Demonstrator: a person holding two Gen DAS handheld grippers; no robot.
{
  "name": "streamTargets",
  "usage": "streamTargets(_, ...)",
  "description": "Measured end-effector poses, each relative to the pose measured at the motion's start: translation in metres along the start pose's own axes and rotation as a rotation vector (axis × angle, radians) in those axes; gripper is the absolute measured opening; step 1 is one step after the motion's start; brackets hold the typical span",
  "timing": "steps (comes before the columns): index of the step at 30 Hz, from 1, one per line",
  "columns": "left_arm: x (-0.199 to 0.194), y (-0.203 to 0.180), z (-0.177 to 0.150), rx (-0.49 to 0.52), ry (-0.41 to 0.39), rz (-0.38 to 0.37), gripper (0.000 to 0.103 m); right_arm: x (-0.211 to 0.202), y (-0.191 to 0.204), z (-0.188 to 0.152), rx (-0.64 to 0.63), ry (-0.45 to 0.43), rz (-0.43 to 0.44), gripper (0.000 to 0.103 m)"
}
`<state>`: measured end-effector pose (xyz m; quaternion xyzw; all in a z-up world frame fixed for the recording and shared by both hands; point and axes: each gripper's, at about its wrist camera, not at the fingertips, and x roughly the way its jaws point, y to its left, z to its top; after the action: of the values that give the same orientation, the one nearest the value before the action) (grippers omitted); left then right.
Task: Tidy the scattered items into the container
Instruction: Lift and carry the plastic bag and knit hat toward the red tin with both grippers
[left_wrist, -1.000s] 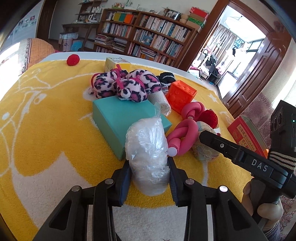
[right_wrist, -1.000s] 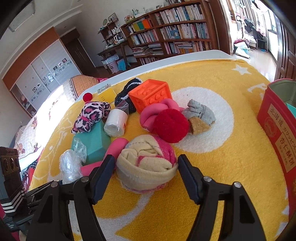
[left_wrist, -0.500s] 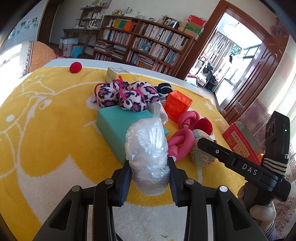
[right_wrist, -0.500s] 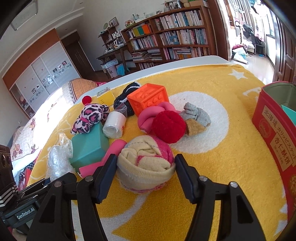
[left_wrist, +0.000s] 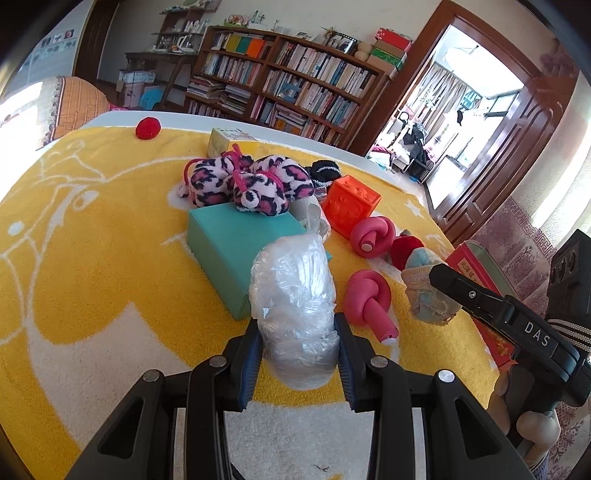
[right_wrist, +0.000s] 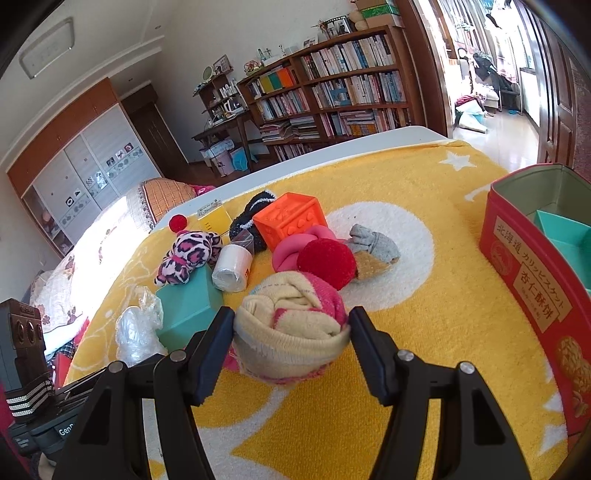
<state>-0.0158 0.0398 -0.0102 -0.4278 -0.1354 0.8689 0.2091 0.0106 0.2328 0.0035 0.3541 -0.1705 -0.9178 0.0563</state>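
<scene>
The left hand-held gripper (left_wrist: 298, 363) is clenched on a plastic bag (left_wrist: 293, 314), a crumpled, clear, glossy wad pinched between the blue-edged pads and bulging above them; it hangs over the yellow blanket (left_wrist: 92, 258), in front of the teal box (left_wrist: 240, 251). The right hand-held gripper (right_wrist: 291, 354) grasps a sock roll (right_wrist: 291, 332), cream with pink bands, plump and round, its sides pressed by both fingers; it is held above the blanket, near the middle of the clutter. The tin (right_wrist: 524, 266), red with an open top and a teal insert inside, stands at the right, well apart from the sock roll.

On the blanket lie a leopard plush (left_wrist: 251, 184) resting partly on the teal box, an orange cube (left_wrist: 351, 203), two pink knots (left_wrist: 373, 236), a red pompom (right_wrist: 327, 260) and a grey sock (right_wrist: 375, 247); a white roll (right_wrist: 232, 271) leans beside the teal box.

Against a second ago, both grips hold as before; the sock roll has lifted clear of the pink knot it covered, and in the left view it now sits higher and nearer the tin; the right view shows more of the tin's inside.
</scene>
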Motion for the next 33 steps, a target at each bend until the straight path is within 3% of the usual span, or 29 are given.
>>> streamTargets(5, -0.006, -0.003, 0.003, -0.019, -0.007, -0.001, 0.038, -0.029, -0.014, -0.001, 0.022, -0.039, -0.016, 0.068)
streamTargets(11, -0.013, -0.034, 0.007, 0.041, -0.015, -0.025, 0.038, -0.076, -0.046, 0.003, 0.075, -0.121, -0.072, 0.068)
streamTargets(21, -0.004, -0.099, 0.015, 0.145, 0.014, -0.112, 0.038, -0.143, -0.099, -0.002, 0.109, -0.235, -0.247, 0.068)
streamTargets(33, 0.009, -0.166, 0.004, 0.249, 0.054, -0.168, 0.038, -0.155, -0.15, 0.012, 0.183, -0.242, -0.292, 0.068)
